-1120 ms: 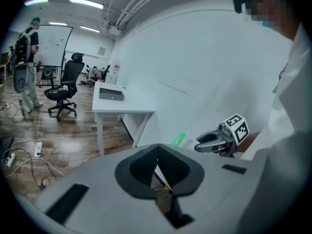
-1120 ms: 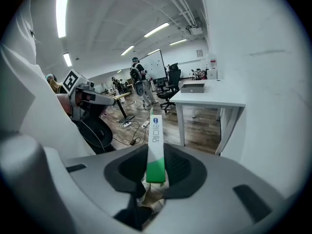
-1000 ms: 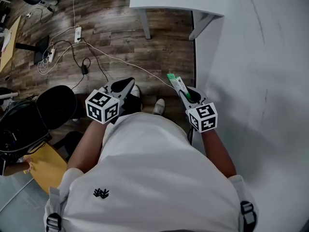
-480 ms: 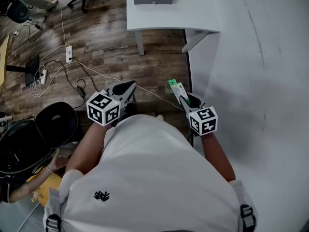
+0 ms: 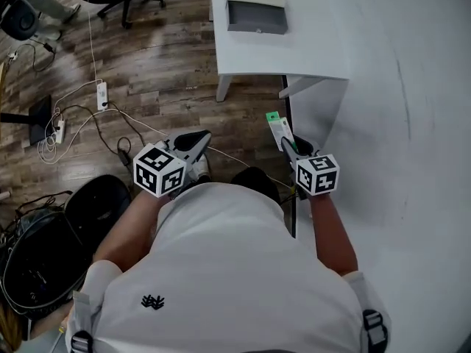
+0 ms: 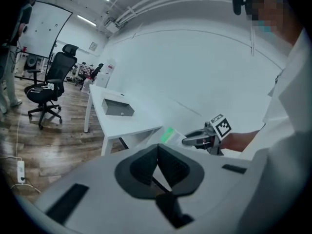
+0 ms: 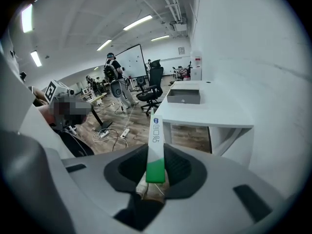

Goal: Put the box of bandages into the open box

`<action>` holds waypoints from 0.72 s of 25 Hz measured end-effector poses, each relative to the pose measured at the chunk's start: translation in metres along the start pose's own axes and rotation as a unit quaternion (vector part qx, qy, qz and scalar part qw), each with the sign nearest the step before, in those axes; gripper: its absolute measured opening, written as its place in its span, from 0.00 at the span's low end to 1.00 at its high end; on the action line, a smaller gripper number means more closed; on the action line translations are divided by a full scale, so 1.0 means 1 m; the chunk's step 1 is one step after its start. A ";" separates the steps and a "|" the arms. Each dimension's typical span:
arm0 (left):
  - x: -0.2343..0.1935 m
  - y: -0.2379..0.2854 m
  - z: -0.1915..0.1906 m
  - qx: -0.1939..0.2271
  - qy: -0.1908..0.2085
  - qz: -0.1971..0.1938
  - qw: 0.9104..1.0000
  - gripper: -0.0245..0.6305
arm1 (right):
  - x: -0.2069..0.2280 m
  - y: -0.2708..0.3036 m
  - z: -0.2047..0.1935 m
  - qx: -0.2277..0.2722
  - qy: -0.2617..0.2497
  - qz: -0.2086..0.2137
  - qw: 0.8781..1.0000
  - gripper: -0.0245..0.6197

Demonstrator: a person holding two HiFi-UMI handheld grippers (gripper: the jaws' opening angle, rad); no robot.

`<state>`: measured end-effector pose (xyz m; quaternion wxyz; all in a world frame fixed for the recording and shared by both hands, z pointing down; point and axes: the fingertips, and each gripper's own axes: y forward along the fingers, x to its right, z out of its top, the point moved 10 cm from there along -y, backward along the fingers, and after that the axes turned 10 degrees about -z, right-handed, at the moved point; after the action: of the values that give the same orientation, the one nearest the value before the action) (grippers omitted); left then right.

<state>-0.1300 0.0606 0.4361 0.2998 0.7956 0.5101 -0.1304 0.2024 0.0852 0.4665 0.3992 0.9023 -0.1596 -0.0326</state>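
Box of bandages (image 7: 155, 145), slim white-and-green cardboard, likely light and crushable, clamped by its green end between right gripper (image 7: 156, 173) jaws; left gripper (image 6: 157, 152) closed, empty.

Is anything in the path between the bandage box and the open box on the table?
Nothing visible does. The right tongs hold the bandage box over the floor, short of the white table. The open box sits farther along that table, with bare tabletop in front of it.
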 end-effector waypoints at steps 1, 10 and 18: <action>-0.008 -0.003 0.000 -0.002 0.003 0.000 1.000 0.05 | -0.001 0.007 0.007 0.001 -0.001 -0.004 1.000 0.18; -0.042 -0.003 0.016 0.006 0.011 0.003 1.000 0.05 | 0.024 0.058 0.083 0.002 -0.014 -0.023 1.000 0.18; -0.082 0.006 0.058 0.033 -0.010 0.063 0.997 0.05 | 0.073 0.142 0.179 0.004 -0.054 0.002 0.999 0.18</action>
<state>-0.1558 -0.0364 0.4349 0.2862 0.8344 0.4510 -0.1359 0.2006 -0.1540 0.4539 0.3867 0.9004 -0.1824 -0.0801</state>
